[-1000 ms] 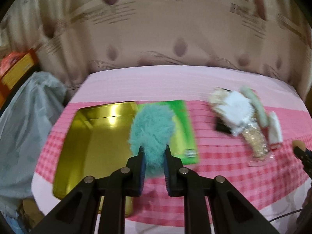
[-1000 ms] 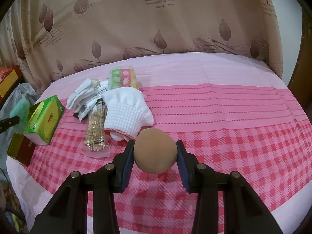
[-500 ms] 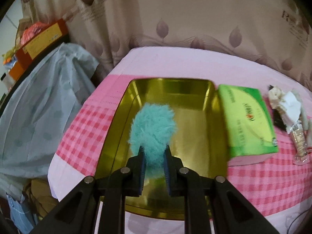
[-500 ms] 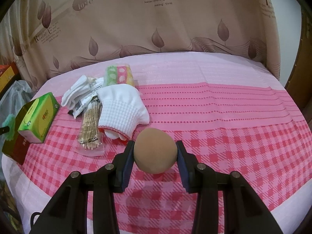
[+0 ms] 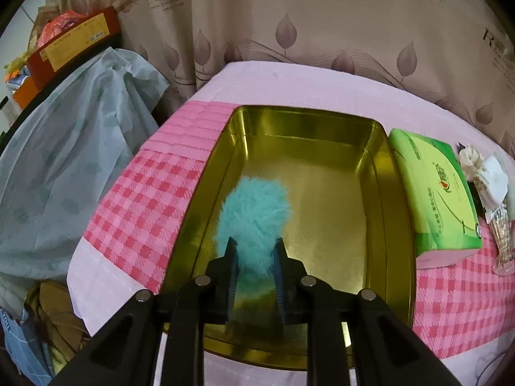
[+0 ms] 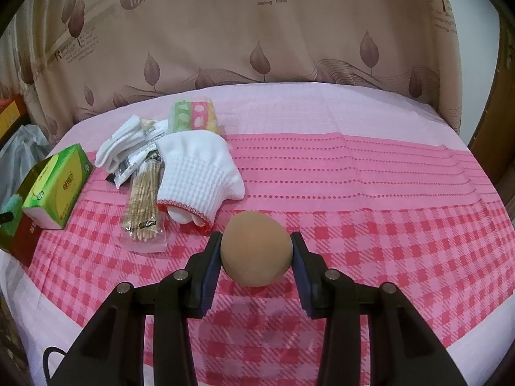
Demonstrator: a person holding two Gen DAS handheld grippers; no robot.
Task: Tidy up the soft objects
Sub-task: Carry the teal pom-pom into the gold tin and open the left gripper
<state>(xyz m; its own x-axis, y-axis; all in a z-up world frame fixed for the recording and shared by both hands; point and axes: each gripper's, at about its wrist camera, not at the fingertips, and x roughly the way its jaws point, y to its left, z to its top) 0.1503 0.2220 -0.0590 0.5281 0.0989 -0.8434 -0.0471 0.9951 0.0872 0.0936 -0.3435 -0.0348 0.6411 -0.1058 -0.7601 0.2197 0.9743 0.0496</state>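
Observation:
A fluffy teal pompom [image 5: 254, 212] sits between the pads of my left gripper [image 5: 255, 247], low inside the gold tin [image 5: 379, 193]. The jaws are opening, and the fluff still fills the gap and touches both pads. In the right wrist view my right gripper [image 6: 256, 238] is shut on a tan ball [image 6: 256, 252], held above the pink checked cloth. A white glove [image 6: 196, 173], white socks [image 6: 124, 141] and a pack of coloured sponges [image 6: 193, 117] lie in a heap beyond it. At the far left edge of that view the tin [image 6: 22, 241] and the pompom [image 6: 13, 204] show again.
A green tissue pack [image 5: 434, 193] lies against the tin's right side. A bag of wooden sticks [image 6: 145, 206] lies beside the glove. Left of the table stands a heap under clear plastic [image 5: 64, 167] with boxes [image 5: 70, 45] behind. A curtain hangs along the far edge.
My left gripper carried the pompom leftward from over the tissue pack and down into the tin, and its jaws have spread a little. The right gripper kept still with the ball.

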